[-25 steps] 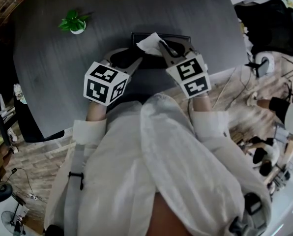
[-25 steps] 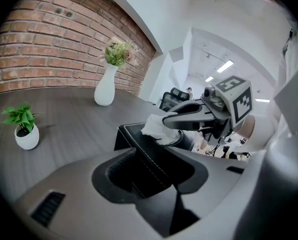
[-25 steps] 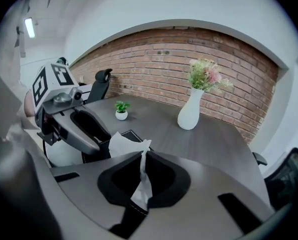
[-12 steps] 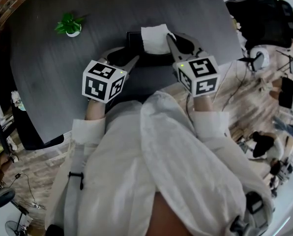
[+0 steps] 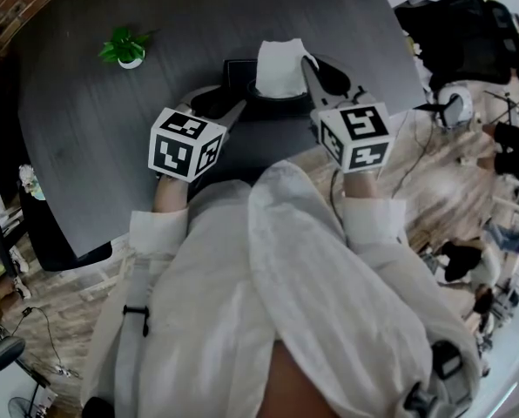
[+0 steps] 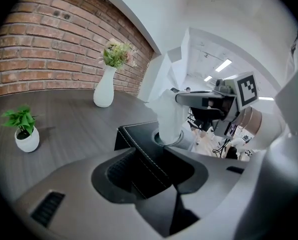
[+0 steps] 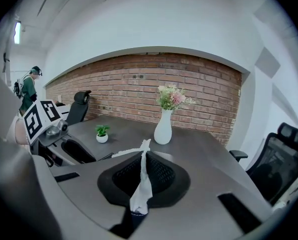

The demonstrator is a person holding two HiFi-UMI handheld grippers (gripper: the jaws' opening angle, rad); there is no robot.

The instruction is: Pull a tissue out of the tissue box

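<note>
The black tissue box sits on the dark grey table, right in front of the person. A white tissue stands up out of the round hole in the top of the box. Its bottom end is down in the hole and its top end is up in the air.

The right gripper has its jaws squeezed together on the tissue. A thin strip of it is pinched between the black pads, and the loose end sticks up past the tips.

The left gripper is low, at the near left corner of the box. That corner, with its white stitching, is between the jaws, and the pads look pressed on it, so the box is held.

A little green plant in a white pot is on the table, well away to the left. A white vase with flowers stands farther back, near the brick wall. A black office chair is off to the right side, past the table's edge.
</note>
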